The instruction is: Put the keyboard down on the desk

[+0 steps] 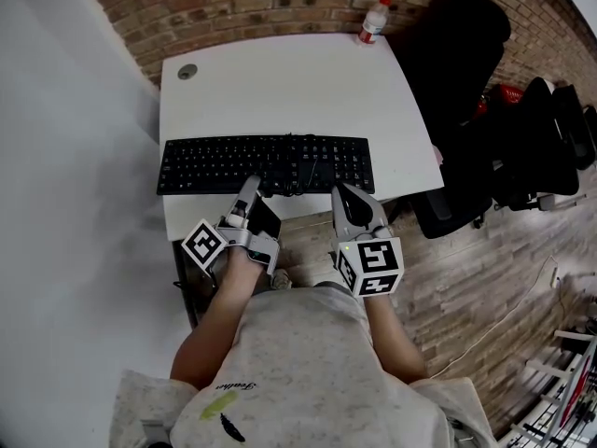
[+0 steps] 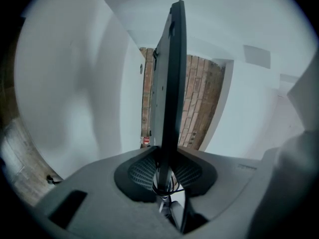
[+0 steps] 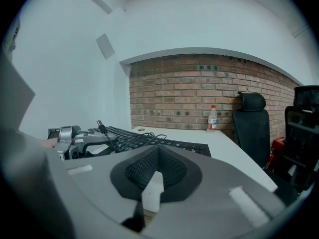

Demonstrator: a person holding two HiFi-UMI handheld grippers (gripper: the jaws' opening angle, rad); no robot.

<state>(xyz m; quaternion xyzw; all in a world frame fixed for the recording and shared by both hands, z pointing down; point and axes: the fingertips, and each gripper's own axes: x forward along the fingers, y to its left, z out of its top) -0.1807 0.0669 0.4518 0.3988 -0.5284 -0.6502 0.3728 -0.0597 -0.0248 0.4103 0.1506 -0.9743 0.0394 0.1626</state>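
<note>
While your left tongs point(image 1: 250, 192) clamp the keyboard point(image 1: 266, 164) by its near edge at the tabletop point(image 1: 280, 82) front, with your right tongs point(image 1: 346, 200) closed and empty, lower it level and release once it lies flat.

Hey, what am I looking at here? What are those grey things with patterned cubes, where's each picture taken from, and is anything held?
A person holds two hand tools with pinching jaws. One picture looks down from a head camera; the other two come from cameras on the tools. The left gripper is clamped on the near edge of a black keyboard at a white desk. The right gripper is shut, empty. A bottle stands at the desk's far edge.
</note>
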